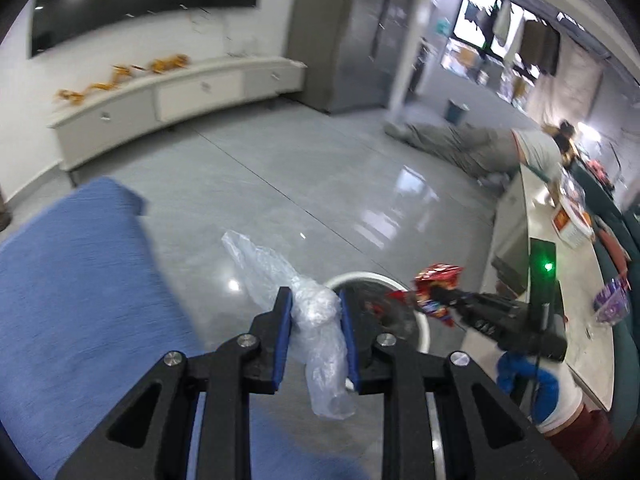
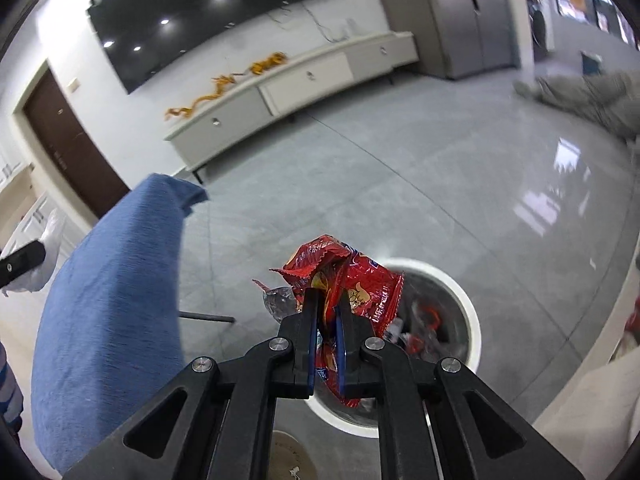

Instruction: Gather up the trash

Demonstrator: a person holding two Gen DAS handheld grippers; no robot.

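The crumpled red snack wrapper [image 2: 340, 280] is clamped in the right gripper [image 2: 328, 312] above the white-rimmed bin [image 2: 472, 312], and clear plastic film [image 1: 316, 320] is pinched in the left gripper [image 1: 314, 312] beside that bin. The step in hand looks like the drop. Next, each gripper should centre over the opening and then part, past the blue chair [image 2: 112, 280].

Floor: glossy grey tiles [image 2: 400, 184], ahead.
Wall: black screen [image 2: 208, 12] above white cabinet [image 2: 304, 80].
Left: blue chair [image 2: 108, 300].
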